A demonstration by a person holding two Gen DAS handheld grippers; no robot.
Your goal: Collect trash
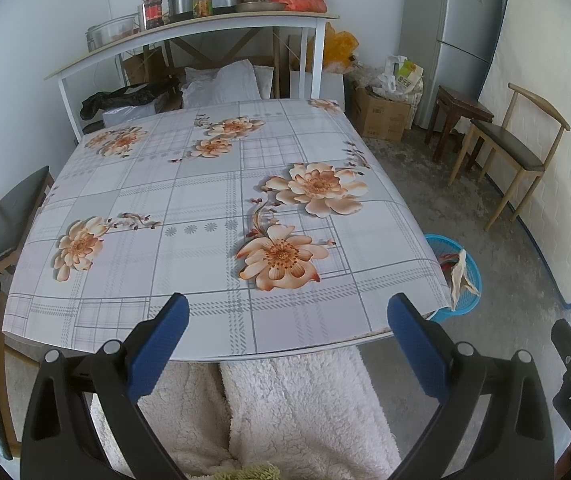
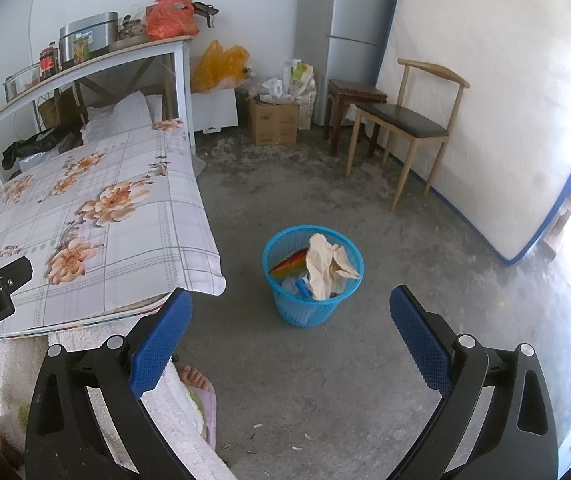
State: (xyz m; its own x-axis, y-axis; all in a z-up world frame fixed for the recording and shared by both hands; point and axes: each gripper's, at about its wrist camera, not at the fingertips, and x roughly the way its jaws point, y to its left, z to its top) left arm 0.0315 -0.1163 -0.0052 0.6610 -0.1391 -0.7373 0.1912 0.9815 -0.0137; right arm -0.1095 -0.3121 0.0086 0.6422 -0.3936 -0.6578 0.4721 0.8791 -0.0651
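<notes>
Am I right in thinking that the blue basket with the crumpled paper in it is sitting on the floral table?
Not quite: the blue basket, holding the crumpled paper, stands on the concrete floor beside the floral table, as the right wrist view shows.

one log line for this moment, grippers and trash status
left gripper: open, empty, over table | right gripper: open, empty | bin: on floor, holds crumpled paper
</notes>
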